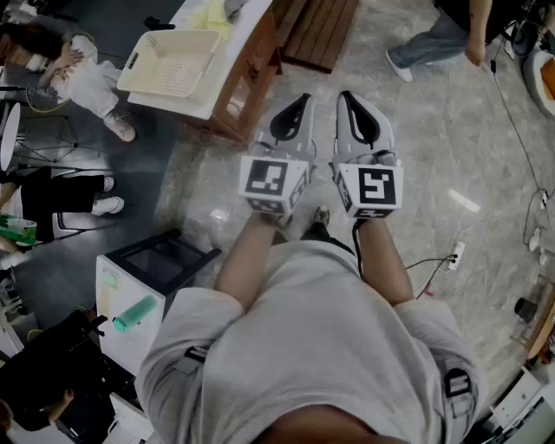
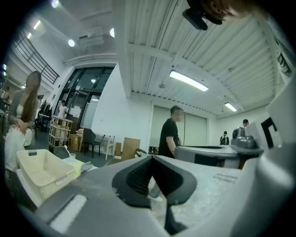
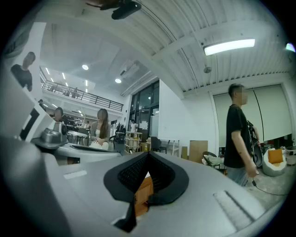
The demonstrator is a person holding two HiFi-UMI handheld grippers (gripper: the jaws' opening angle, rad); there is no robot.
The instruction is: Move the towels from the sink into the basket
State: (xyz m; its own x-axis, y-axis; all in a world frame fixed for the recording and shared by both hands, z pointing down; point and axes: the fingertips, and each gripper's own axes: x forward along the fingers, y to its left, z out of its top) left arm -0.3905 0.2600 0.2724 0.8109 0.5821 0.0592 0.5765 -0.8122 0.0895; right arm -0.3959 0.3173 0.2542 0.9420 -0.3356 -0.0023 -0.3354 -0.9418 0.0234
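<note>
Basket: cream, on the white counter at the head view's upper left.
Towel: pale yellow cloth on the counter just beyond the basket; I cannot tell whether it lies in a sink.
Left gripper: jaws closed together on nothing, held level over the floor, well apart from the basket.
Right gripper: jaws closed, empty, just beside the left one.
Beyond: a person in black stands past the jaws.

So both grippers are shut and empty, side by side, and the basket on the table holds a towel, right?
No: the basket is empty, its perforated bottom bare in the head view. The left gripper and right gripper are indeed shut, empty, side by side.
</note>
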